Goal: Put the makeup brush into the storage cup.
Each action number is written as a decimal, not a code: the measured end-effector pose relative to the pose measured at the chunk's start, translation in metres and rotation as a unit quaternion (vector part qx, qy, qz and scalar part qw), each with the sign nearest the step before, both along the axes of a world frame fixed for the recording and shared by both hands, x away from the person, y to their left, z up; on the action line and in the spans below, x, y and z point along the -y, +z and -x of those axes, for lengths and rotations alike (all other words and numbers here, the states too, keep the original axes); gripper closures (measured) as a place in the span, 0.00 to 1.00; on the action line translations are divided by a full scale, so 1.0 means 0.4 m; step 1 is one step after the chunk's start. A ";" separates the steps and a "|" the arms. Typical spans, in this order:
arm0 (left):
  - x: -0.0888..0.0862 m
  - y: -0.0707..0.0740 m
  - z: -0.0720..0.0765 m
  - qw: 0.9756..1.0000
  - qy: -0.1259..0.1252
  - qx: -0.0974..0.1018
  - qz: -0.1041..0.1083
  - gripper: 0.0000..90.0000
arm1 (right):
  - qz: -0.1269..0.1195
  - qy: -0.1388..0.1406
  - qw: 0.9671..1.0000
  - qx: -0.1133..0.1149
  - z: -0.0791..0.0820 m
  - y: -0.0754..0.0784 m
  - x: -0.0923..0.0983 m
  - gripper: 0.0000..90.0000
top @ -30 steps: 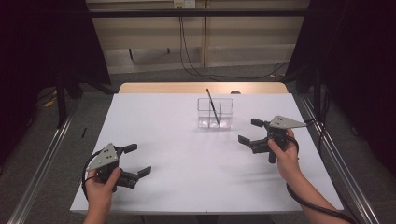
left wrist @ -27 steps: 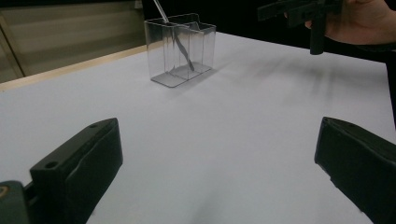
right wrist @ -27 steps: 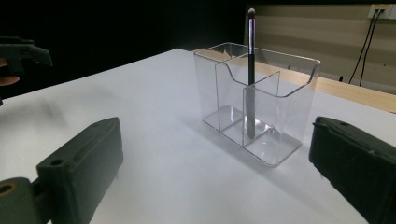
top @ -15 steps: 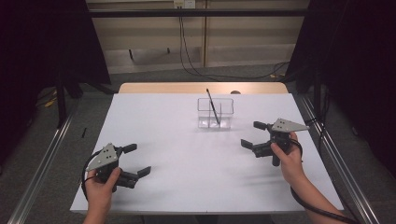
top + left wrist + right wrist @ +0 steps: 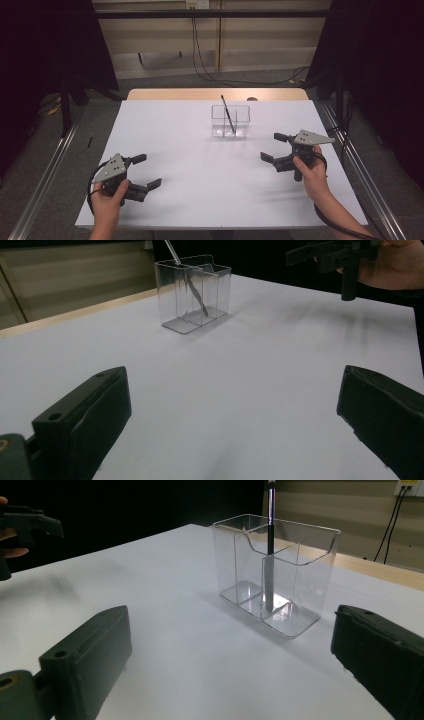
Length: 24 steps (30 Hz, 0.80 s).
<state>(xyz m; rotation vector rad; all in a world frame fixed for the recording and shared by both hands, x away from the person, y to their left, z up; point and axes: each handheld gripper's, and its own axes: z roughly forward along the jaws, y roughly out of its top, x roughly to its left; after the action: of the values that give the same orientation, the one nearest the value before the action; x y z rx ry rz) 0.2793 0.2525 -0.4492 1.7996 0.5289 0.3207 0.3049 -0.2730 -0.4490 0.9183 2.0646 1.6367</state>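
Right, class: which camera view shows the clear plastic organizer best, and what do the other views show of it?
The right gripper view: the clear organizer is close, its dividers and the pen inside are plain. The left gripper view shows it farther off, pen top cropped. The high view shows it small, with the whole pen leaning.

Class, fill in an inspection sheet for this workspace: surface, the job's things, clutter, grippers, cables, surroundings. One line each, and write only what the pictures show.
Surface: white rectangular table top, with a bare wooden strip along its far edge.
Job's things: clear plastic organiser with compartments stands toward the far side; a thin dark stick-like tool leans inside it, its top past the rim.
Clutter: nothing seen.
Grippers: left gripper open, at the near left corner; right gripper open, right of the organiser. Both hold nothing.
Cables: black cable trails from the right gripper; dark wall cables hang behind the table.
Surroundings: black curtains at the sides, grey floor, metal rails beside the table.
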 end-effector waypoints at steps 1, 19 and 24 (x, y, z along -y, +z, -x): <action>0.000 0.000 0.000 1.000 0.000 0.000 0.001 0.01 | 0.001 0.000 1.000 0.000 0.002 -0.001 0.000 0.03; 0.001 0.000 0.001 1.000 0.002 -0.001 0.000 0.01 | 0.009 0.000 1.000 -0.006 0.036 -0.016 0.024 0.03; 0.000 0.000 0.001 1.000 0.003 -0.001 0.001 0.01 | 0.011 -0.002 1.000 -0.008 0.043 -0.019 0.029 0.03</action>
<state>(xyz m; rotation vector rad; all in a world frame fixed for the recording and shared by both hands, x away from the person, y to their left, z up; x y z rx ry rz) 0.2789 0.2523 -0.4493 1.7977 0.5353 0.3231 0.2878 -0.2845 -0.4568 0.9305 2.0853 1.6078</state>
